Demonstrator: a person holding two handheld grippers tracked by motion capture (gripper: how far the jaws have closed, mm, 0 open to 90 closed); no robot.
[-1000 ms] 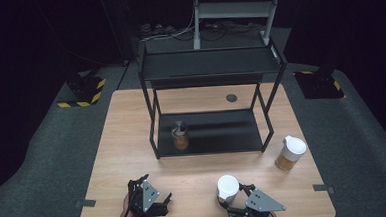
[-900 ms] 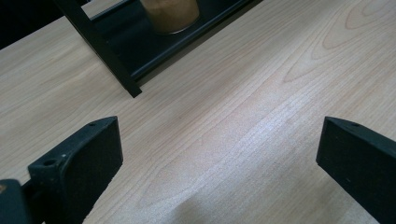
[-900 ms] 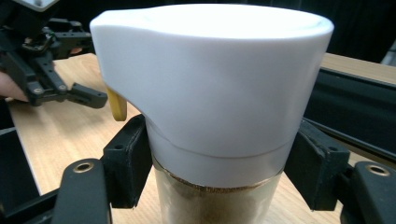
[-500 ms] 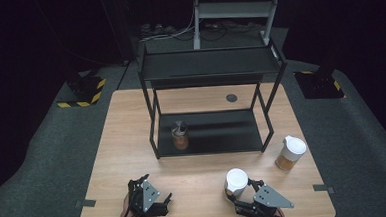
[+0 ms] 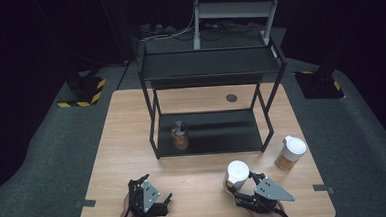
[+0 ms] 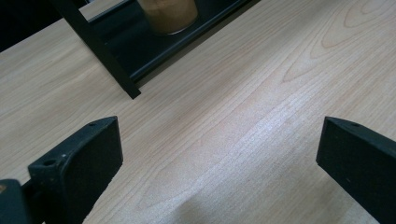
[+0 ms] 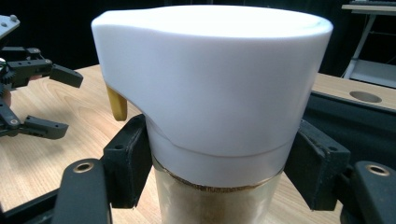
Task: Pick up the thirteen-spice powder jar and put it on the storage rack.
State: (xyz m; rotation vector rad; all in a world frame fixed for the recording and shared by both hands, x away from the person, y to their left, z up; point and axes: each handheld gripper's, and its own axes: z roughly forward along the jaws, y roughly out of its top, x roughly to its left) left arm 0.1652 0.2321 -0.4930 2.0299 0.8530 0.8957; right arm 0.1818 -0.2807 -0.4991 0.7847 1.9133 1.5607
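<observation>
Standing upright, the white-lidded jar (image 7: 212, 116) sits clamped in the right hand-held gripper (image 5: 239, 185).

Rack (image 5: 209, 67) stands mid-tabletop (image 5: 122, 137). One jar (image 5: 180, 135) on its lower shelf, left side. Second jar (image 5: 290, 153) on the tabletop right of the rack. Third jar (image 5: 236, 176) near front edge, between right tongs (image 5: 240, 186); left tongs (image 5: 153, 193) front-left.
</observation>
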